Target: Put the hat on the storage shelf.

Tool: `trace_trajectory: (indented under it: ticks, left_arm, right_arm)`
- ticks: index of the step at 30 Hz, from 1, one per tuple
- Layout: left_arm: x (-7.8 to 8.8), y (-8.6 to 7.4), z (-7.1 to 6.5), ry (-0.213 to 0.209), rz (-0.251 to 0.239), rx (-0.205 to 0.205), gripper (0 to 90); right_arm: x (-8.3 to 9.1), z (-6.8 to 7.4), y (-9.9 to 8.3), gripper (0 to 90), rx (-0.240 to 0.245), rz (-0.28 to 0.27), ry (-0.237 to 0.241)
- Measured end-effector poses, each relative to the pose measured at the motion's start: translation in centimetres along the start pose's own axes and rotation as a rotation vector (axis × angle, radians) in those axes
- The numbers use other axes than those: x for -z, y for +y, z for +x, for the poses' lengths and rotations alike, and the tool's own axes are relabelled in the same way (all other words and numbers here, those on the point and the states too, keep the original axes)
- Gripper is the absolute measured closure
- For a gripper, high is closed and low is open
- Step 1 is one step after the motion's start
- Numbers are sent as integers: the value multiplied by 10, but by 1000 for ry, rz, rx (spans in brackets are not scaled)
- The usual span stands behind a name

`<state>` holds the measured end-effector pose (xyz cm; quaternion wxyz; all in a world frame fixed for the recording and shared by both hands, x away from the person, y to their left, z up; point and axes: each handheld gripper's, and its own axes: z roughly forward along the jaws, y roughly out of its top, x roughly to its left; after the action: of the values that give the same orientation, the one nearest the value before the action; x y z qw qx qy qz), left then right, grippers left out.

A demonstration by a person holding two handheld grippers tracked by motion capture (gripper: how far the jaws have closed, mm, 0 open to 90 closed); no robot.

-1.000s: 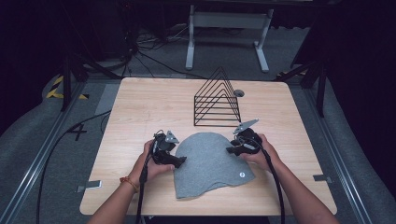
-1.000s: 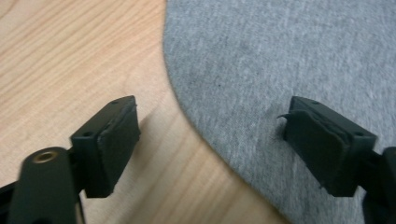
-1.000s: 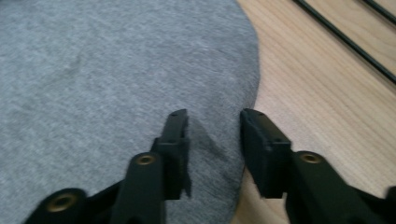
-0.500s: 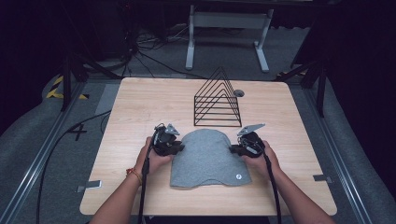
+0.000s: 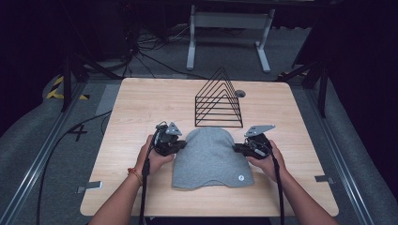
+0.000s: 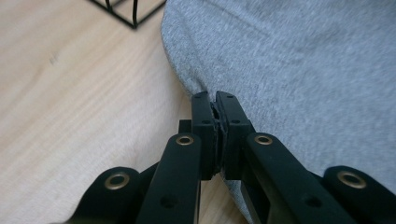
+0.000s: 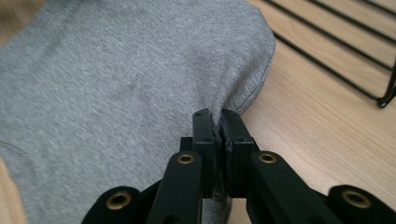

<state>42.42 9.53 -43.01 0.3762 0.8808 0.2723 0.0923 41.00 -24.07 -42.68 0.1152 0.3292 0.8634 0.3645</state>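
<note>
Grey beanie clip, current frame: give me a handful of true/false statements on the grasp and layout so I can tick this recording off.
1. The left gripper is shut on the edge of the grey beanie. True.
2. The right gripper hangs open above the cloth. False: it is shut on the beanie's opposite edge.
3. The beanie hangs on the black wire rack. False: it lies flat on the wooden table, on the person's side of the rack.
4. A small round light mark sits near the beanie's near right corner. True.
5. The rack has tipped over onto the beanie. False: it stands upright, farther from the person than the beanie.
</note>
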Motion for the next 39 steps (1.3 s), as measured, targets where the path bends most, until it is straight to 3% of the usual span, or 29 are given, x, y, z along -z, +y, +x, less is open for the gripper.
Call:
trace_trajectory:
  ticks: [5,16,17,24,29,33,37,39]
  left_arm:
    - [14,16,-5,16,-37,-35,872]
    - [41,59,-18,7,-105,-127,874]
    - [45,65,-19,11,-119,-140,875]
    - [65,100,-24,26,-160,-214,875]
    - [77,120,-25,26,-214,-222,875]
    - [82,137,-22,43,-227,-242,875]
    - [86,147,-18,49,-237,-236,875]
    - [94,159,-13,57,-269,-227,876]
  right_arm:
    - [15,2,5,858,15,-45,-9]
    - [58,3,21,859,54,-159,-27]
    - [69,2,26,859,62,-180,-32]
    - [100,2,49,860,94,-237,-58]
    - [124,0,71,859,125,-282,-104]
    - [141,-5,88,860,130,-315,-134]
    - [150,-10,101,860,131,-338,-149]
    - [155,-16,113,860,126,-350,-158]
